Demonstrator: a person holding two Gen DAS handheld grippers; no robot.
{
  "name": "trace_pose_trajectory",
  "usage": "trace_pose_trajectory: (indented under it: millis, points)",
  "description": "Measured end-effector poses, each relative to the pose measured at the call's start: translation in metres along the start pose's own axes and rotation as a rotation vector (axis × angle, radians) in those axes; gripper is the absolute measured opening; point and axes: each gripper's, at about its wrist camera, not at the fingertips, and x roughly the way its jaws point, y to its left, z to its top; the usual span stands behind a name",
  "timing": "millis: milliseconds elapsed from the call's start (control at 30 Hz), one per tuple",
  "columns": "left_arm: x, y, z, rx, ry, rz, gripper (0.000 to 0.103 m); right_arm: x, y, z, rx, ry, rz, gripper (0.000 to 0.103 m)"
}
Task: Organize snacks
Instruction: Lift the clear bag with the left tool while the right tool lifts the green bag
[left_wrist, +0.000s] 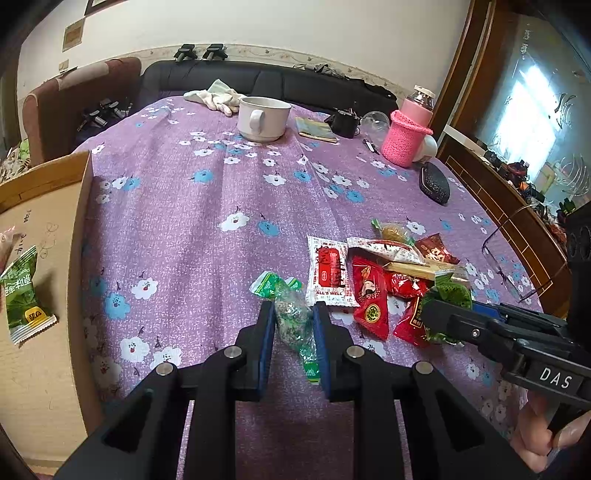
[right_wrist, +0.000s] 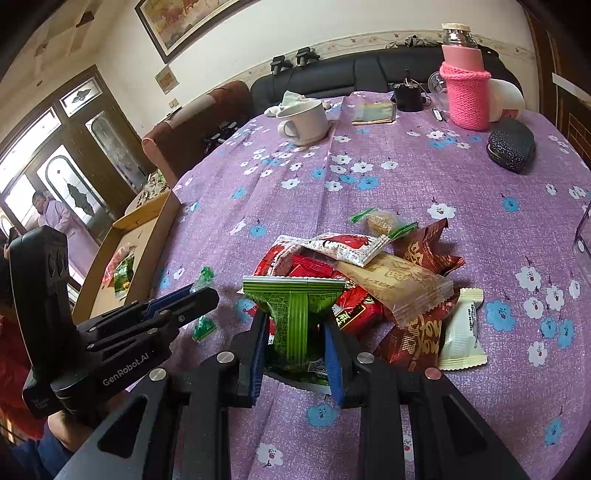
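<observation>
The left gripper (left_wrist: 293, 321) pinched a green twist-wrapped candy (left_wrist: 291, 317) between its pads, just left of the snack pile (left_wrist: 388, 280). The right gripper (right_wrist: 297, 339) was clamped on a green snack packet (right_wrist: 293, 310) at the pile's near edge. Well left of the left jaws, a cardboard box (left_wrist: 83, 206) held a green packet (left_wrist: 24, 295) and, at the frame's edge, a second wrapper too cropped to identify.

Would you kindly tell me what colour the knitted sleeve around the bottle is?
The knitted sleeve is bright pink, clearest in the right wrist view.
</observation>
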Motion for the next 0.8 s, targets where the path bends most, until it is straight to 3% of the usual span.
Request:
trace_pose_trajectory:
  millis: [800]
  points:
    - [-0.0010, -0.0025, -0.0007, 0.001, -0.001, 0.001, 0.020, -0.0007, -0.0032, 0.0008, 0.013, -0.002, -0.007, 0.030]
